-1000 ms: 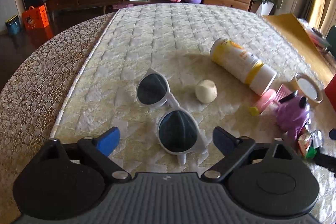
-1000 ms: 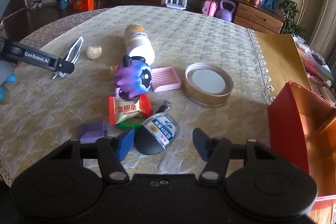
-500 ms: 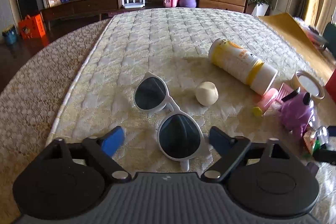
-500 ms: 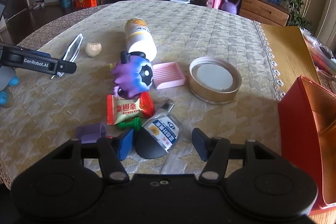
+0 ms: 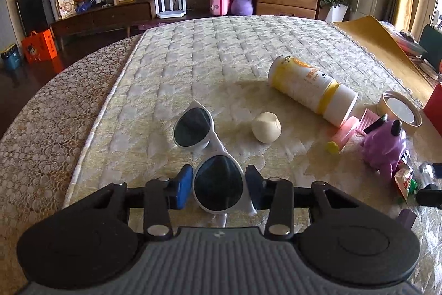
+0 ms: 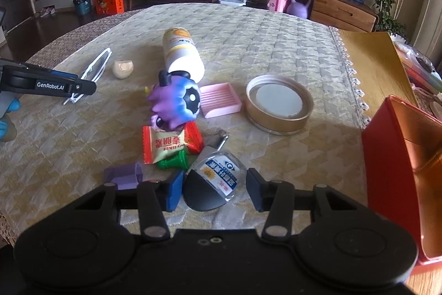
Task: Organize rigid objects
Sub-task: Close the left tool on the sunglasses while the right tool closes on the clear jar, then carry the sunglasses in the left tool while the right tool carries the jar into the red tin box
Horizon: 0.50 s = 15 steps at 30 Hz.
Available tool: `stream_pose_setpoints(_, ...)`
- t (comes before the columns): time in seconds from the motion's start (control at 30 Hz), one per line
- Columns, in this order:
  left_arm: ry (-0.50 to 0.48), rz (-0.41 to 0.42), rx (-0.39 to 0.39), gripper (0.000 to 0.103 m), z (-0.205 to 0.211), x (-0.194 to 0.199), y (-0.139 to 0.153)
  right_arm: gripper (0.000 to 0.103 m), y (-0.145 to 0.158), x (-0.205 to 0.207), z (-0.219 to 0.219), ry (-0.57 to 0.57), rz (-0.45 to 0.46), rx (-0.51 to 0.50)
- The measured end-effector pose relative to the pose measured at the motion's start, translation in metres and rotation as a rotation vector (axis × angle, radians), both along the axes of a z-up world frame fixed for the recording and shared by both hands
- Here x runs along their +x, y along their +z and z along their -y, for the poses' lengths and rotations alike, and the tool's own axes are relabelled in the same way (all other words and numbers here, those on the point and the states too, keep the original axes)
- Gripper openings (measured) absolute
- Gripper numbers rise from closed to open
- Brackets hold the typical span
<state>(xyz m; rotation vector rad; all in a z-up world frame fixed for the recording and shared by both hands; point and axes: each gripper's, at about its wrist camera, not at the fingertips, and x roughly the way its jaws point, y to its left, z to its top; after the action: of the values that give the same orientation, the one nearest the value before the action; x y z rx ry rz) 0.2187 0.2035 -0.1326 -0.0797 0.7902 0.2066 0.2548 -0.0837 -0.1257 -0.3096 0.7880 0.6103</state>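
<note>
White-framed sunglasses (image 5: 204, 151) lie on the quilted cloth. My left gripper (image 5: 219, 188) is closed on the near lens, one pad on each side. In the right wrist view the sunglasses (image 6: 95, 69) show edge-on, with the left gripper (image 6: 80, 86) at them. My right gripper (image 6: 214, 190) is open, its fingers either side of a small clear bottle with a black cap (image 6: 214, 184) that lies on the cloth.
On the cloth lie a yellow and white bottle (image 6: 181, 54), a cream ball (image 5: 266, 127), a purple toy (image 6: 174, 102), a pink soap dish (image 6: 219, 98), a gold tin lid (image 6: 279, 104), a candy packet (image 6: 165, 143) and a purple block (image 6: 124, 174). A red box (image 6: 400, 165) stands right.
My left gripper has closed from wide open onto the near lens of the sunglasses. My right gripper has moved slightly forward around the small bottle and stays open.
</note>
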Motion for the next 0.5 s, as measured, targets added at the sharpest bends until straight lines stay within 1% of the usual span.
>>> stream_pose_setpoints(0.07, 0.002, 0.005, 0.010, 0.041, 0.002, -0.003, 0.003, 0.047, 0.002, -0.002, 0.003, -0.011, 0.003, -0.001)
stream_pose_setpoints(0.2, 0.000, 0.002, -0.010, 0.041, 0.003, -0.011, 0.008, 0.047, 0.007, -0.010, 0.014, -0.027, 0.005, 0.002)
stream_pose_setpoints(0.33, 0.007, -0.005, 0.006, 0.041, 0.007, -0.020, 0.012, 0.047, 0.013, -0.019, 0.024, -0.040, 0.013, -0.002)
stream_pose_setpoints(0.5, -0.005, 0.006, 0.037, 0.041, 0.017, -0.035, 0.024, 0.047, 0.026, -0.030, 0.039, -0.054, 0.038, -0.001)
